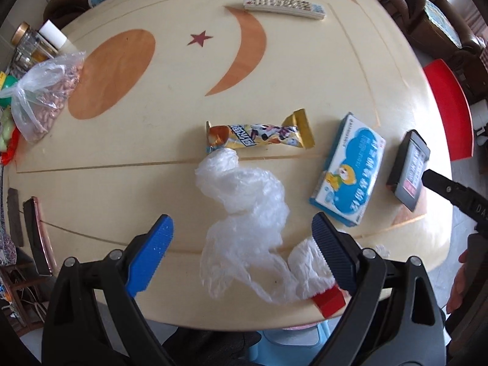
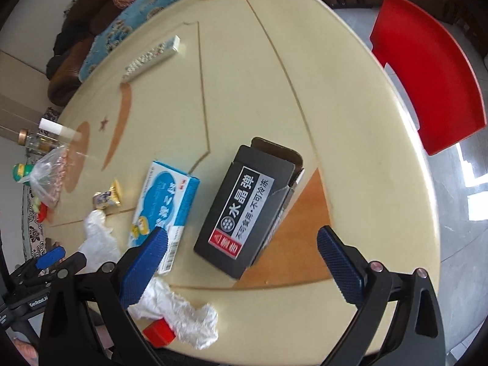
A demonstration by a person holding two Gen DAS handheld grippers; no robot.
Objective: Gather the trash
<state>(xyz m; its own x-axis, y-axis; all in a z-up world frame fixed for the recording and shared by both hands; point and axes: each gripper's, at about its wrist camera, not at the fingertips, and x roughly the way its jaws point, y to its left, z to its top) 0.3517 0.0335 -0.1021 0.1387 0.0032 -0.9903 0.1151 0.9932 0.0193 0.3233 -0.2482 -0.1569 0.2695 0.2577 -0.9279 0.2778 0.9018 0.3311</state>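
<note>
My left gripper (image 1: 242, 225) is open above a crumpled clear plastic bag (image 1: 244, 213), which lies between its blue fingers on the cream table (image 1: 183, 97). A white tissue wad (image 1: 305, 265) with a red piece (image 1: 329, 302) sits by the right finger. Beyond lie a yellow snack wrapper (image 1: 259, 135), a blue-and-white medicine box (image 1: 349, 170) and a black carton (image 1: 408, 170). My right gripper (image 2: 241, 241) is open over the black carton (image 2: 247, 210), whose far flap stands open. The medicine box (image 2: 164, 201), tissue (image 2: 186, 317) and plastic bag (image 2: 97, 238) lie to its left.
A remote control (image 1: 283, 6) rests at the far side of the table. A bag of peanuts (image 1: 45, 94) and jars (image 1: 33, 42) crowd the left edge. A red chair (image 2: 427, 73) stands at the right, a sofa behind the table.
</note>
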